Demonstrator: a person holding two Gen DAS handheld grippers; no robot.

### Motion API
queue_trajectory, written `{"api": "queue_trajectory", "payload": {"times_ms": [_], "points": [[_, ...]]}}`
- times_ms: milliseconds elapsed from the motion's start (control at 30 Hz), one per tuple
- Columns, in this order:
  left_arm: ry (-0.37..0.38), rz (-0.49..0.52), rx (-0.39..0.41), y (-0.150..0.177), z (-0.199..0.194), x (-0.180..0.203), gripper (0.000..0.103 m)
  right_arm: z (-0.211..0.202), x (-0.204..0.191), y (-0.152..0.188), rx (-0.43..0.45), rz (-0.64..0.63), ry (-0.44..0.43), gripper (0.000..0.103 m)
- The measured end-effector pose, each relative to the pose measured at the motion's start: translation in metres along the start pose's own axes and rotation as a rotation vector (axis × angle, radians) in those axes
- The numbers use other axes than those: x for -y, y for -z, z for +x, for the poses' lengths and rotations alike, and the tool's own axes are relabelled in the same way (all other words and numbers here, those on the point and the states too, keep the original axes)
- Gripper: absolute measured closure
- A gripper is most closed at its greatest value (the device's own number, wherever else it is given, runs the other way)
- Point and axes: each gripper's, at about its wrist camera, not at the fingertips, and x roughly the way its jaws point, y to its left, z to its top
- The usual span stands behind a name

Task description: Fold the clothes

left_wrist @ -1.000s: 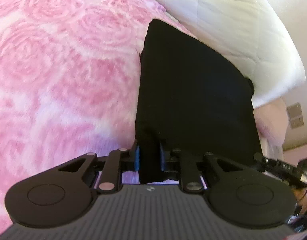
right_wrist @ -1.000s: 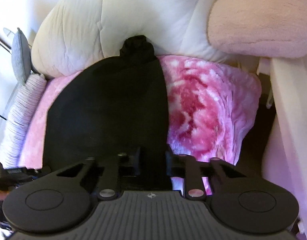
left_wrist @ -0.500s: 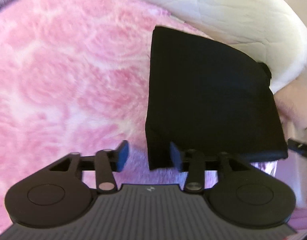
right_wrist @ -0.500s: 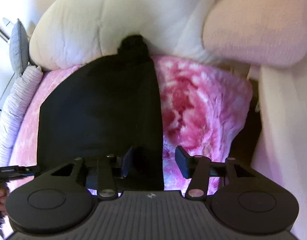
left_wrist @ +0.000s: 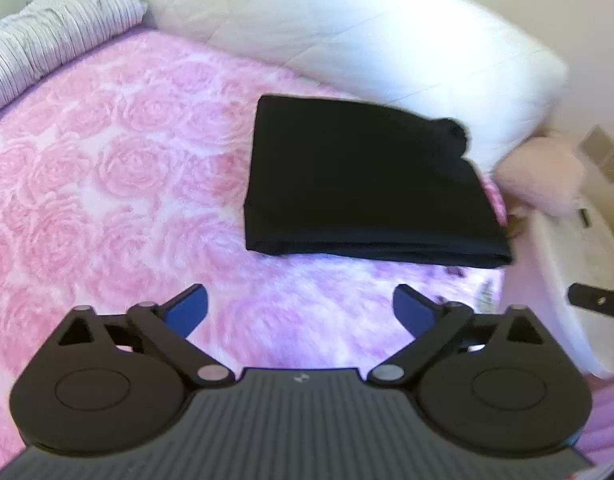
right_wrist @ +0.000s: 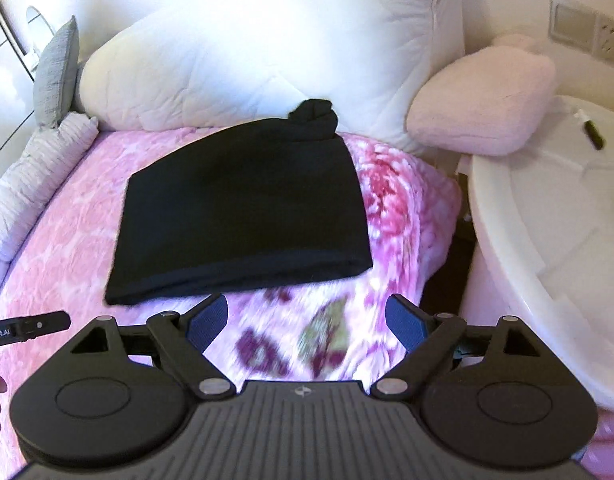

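A folded black garment (left_wrist: 367,184) lies flat on the pink rose-patterned blanket (left_wrist: 107,168) of the bed, its far edge close to the big white pillow (left_wrist: 347,40), as I watch through both wrist cameras. It forms a neat, thick rectangle with a rounded fold running along its near edge, and a small bunched knob of cloth (right_wrist: 315,114) pokes out at the far right corner.

I judge the cloth light, soft and limp: it should sag and slide open if lifted by one layer, so any further hold would need to pinch through all the layers at the near corners, one gripper to each corner, or be slid under the fold. The plush blanket beneath looks grippy enough to keep the stack from skating.

My left gripper (left_wrist: 299,306) hangs above the blanket on the near side of the garment, its fingers (left_wrist: 189,306) spreading wide with only bare blanket between them. The garment's near left corner sits beyond the fingertips, well clear of them. My right gripper (right_wrist: 307,318) is likewise on the near side, its fingers (right_wrist: 407,322) opening, nothing between them; the garment's near edge lies just beyond the left fingertip and slightly to the left. Neither gripper touches the cloth. The fold looks finished, bar that stray knob.
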Motion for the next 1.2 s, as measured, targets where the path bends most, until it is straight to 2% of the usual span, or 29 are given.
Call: {"api": "queue_trajectory", "payload": {"times_ms": [300, 567, 700, 867, 1200], "points": [[0.046, 0.018, 0.077, 0.033, -0.127, 0.019, 0.001, -0.121, -0.059, 0.047, 0.07, -0.042, 0.026, 0.015], [0.054, 0.063, 0.105, 0.059, -0.208, 0.033, 0.001, -0.2, -0.097, 0.084, 0.113, -0.075, 0.057, 0.015], [0.03, 0.12, 0.099, 0.074, -0.229, 0.038, 0.001, -0.229, -0.113, 0.101, 0.121, -0.082, 0.089, 0.015], [0.041, 0.141, 0.121, 0.087, -0.252, 0.034, 0.001, -0.255, -0.141, 0.118, 0.163, -0.167, 0.172, 0.015], [0.05, 0.149, 0.168, 0.09, -0.28, 0.026, 0.001, -0.283, -0.173, 0.13, 0.237, -0.197, 0.152, 0.015]]}}
